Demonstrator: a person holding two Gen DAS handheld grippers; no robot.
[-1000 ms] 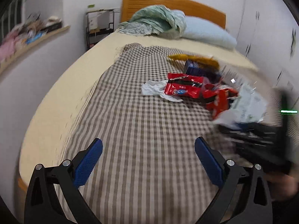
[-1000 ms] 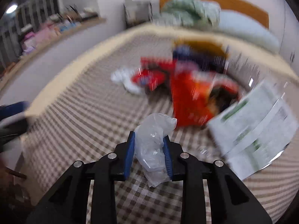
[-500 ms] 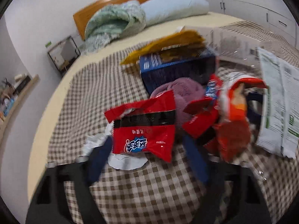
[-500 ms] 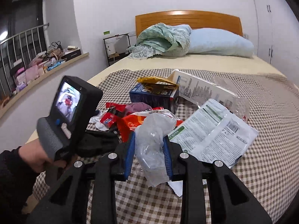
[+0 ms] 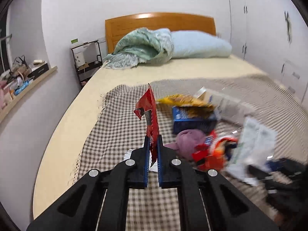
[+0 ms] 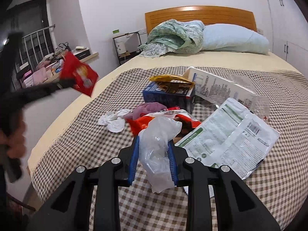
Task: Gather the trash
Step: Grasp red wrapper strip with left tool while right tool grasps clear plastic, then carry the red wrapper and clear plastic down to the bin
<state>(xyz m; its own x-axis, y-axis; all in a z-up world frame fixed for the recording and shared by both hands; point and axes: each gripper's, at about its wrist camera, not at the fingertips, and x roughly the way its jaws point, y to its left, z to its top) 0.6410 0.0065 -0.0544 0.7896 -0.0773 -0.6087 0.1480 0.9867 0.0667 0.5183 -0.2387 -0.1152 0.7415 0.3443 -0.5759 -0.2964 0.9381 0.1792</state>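
The left claw (image 5: 152, 144) is clamped on a red wrapper (image 5: 149, 113), which stands up edge-on between the blue pads, lifted clear of the bed (image 5: 80, 104); from the right wrist view the same wrapper (image 6: 79, 75) hangs in the air out past the bed's left edge, with the hand (image 6: 14, 140) that holds that tool blurred at the far left. The right claw (image 6: 154, 150) is closed on a crumpled clear plastic bag (image 6: 157, 146), which bulges above and droops below the pads. The rest of the trash lies in a heap on the checked blanket (image 6: 96, 144) over the foot half of the bed: a white crumpled tissue (image 6: 113, 120) nearest the left edge, a purple cloth (image 6: 148, 108) just beside it, an orange snack bag (image 6: 154, 120) touching the cloth, a blue box (image 6: 165, 96) behind them with a yellow wrapper (image 6: 171, 78) lying on top, a long white carton (image 6: 219, 85) leaning against the box's right side, and a large white pouch (image 6: 231, 134) spread flat toward the right edge. At the head of the bed a green quilt (image 6: 171, 36) is bunched against a pale blue pillow (image 6: 233, 39), below the wooden headboard (image 6: 200, 15).
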